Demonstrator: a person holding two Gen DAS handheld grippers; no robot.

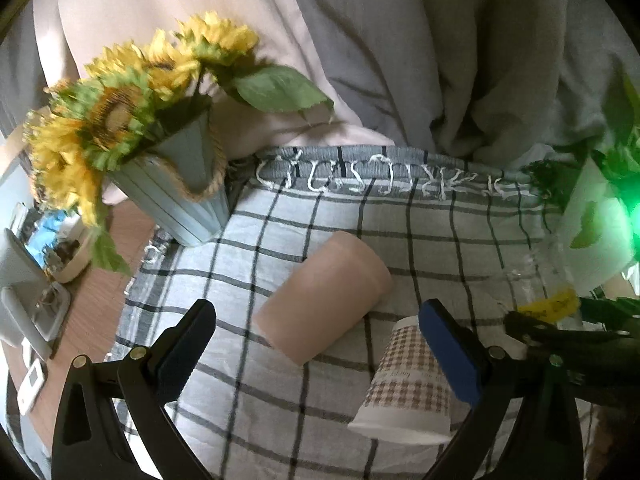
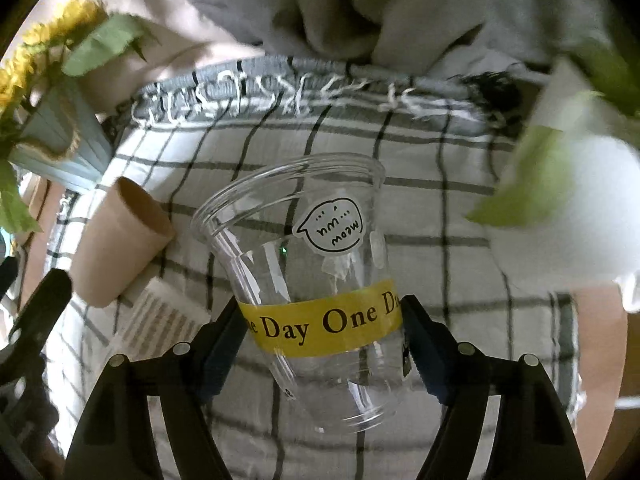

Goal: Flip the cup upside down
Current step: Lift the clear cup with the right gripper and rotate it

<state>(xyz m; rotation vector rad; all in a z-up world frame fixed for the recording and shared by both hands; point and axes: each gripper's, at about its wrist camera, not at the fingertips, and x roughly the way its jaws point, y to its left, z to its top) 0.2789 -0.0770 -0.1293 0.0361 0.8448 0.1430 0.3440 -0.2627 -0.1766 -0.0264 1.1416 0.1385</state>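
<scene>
My right gripper (image 2: 320,320) is shut on a clear plastic cup (image 2: 312,264) with a yellow "One Day" band, held tilted above the checked cloth (image 2: 440,208), its mouth pointing away and up-left. The cup also shows faintly in the left wrist view (image 1: 536,292). My left gripper (image 1: 316,336) is open and empty above the cloth. A plain brown paper cup (image 1: 324,300) lies on its side between its fingers, farther ahead. A checked paper cup (image 1: 404,388) stands upside down beside the left gripper's right finger (image 1: 452,352).
A blue pot of sunflowers (image 1: 176,188) stands at the cloth's far left corner. A white pot with green leaves (image 2: 568,208) is at the right. Grey and beige curtains (image 1: 360,40) hang behind. Small devices (image 1: 32,312) lie on the wooden table, left.
</scene>
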